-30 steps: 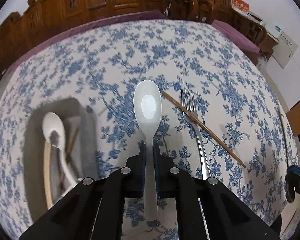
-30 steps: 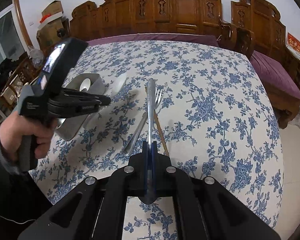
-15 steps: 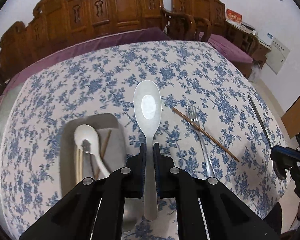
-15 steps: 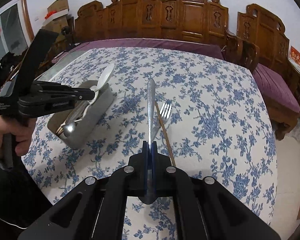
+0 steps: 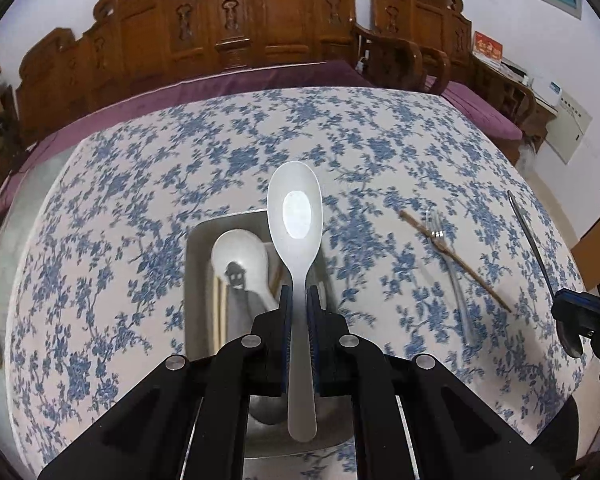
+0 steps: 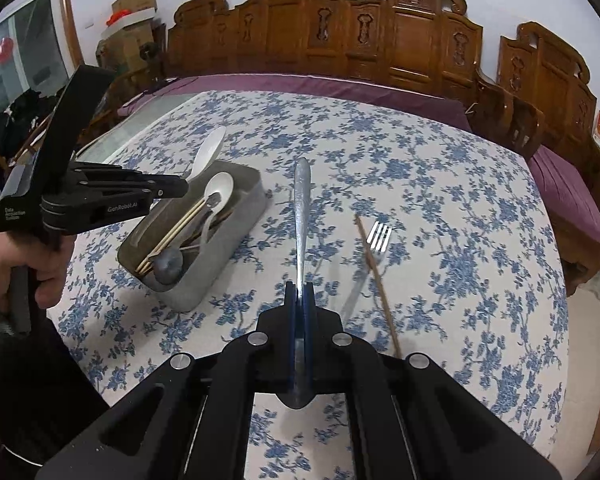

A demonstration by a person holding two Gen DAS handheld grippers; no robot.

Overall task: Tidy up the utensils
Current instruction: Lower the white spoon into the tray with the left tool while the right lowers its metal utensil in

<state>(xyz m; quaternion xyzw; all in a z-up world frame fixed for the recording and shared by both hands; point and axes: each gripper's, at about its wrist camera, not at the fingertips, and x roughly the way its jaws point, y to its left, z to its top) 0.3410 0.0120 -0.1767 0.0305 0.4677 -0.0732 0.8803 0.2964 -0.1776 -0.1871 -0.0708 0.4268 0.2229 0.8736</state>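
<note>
My left gripper (image 5: 299, 300) is shut on a white spoon (image 5: 296, 216) and holds it above the grey metal tray (image 5: 192, 280); the spoon also shows in the right wrist view (image 6: 208, 152). The tray (image 6: 236, 232) holds a white spoon (image 5: 240, 256), chopsticks (image 6: 176, 232) and a dark spoon (image 6: 168, 266). My right gripper (image 6: 299, 292) is shut on a metal knife (image 6: 301, 200), held above the table right of the tray; the knife also shows in the left wrist view (image 5: 530, 236). A fork (image 6: 378, 238) and one brown chopstick (image 6: 376, 280) lie on the cloth.
The table has a blue floral cloth (image 5: 140, 168). Carved wooden chairs (image 5: 260, 20) with purple cushions line the far and right sides. The table's right edge (image 6: 568, 280) drops to the floor. A hand (image 6: 16, 256) holds the left gripper's handle.
My left gripper has moved left with the white spoon, from beside the tray to over it. My right gripper has risen a little with the knife.
</note>
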